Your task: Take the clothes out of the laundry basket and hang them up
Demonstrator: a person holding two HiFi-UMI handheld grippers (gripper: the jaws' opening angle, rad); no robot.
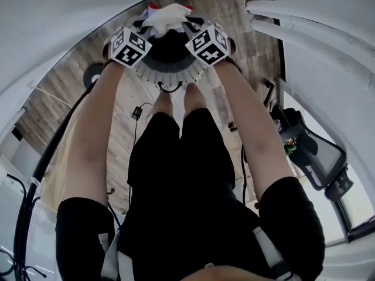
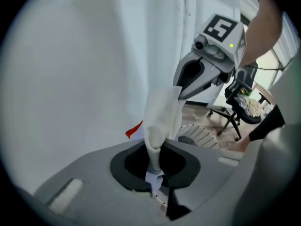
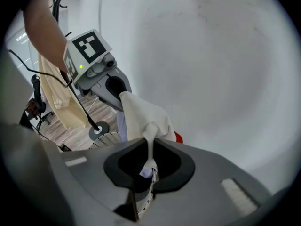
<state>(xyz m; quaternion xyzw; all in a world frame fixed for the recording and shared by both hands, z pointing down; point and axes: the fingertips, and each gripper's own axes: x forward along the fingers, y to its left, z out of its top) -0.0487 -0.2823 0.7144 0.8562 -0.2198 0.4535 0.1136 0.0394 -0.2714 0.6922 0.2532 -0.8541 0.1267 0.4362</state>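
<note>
Over a wood floor [image 1: 234, 16] beside a white wall [image 3: 225, 55], the left gripper [image 2: 155, 172] and right gripper [image 3: 148, 166] each pinch an edge of a white garment [image 1: 169, 15], held above the laundry basket [image 1: 170, 72]. A cream garment [image 3: 51, 95] hangs nearby, seemingly done. The white one is out but not yet hung.

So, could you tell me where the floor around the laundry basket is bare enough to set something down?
Bare wood floor lies between the laundry basket and the white rails, and also left of the round stand base. Crowded: around the small black box and the office chair.
</note>
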